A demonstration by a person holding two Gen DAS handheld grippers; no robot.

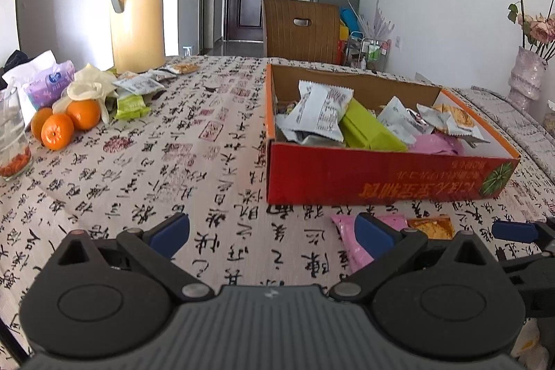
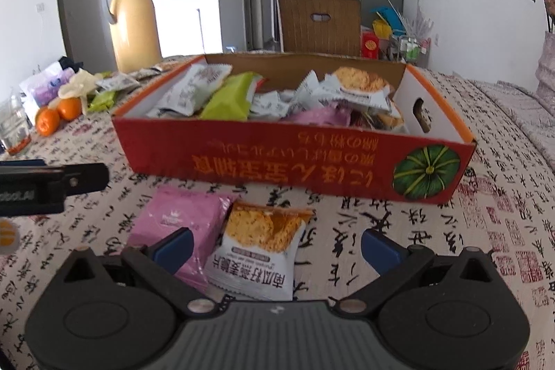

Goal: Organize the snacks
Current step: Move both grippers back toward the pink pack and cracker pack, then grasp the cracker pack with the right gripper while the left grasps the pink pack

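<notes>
A red cardboard box (image 1: 364,175) (image 2: 277,162) on the patterned tablecloth holds several snack packets. In front of it lie a pink packet (image 2: 177,224) (image 1: 347,241) and a white-and-orange oat crisp packet (image 2: 260,252) (image 1: 432,227). My right gripper (image 2: 275,248) is open, low over the cloth, with the oat packet lying between its blue fingers and the pink packet under the left one. My left gripper (image 1: 272,231) is open and empty, left of the pink packet. More packets (image 1: 138,89) lie at the far left by the flask.
A yellow thermos flask (image 1: 137,13) stands at the back left. Oranges (image 1: 62,123), a glass (image 1: 12,141), a tissue pack and a pale glove crowd the left edge. A vase of flowers (image 1: 527,75) stands at the right. A wooden chair (image 1: 301,26) is behind the table.
</notes>
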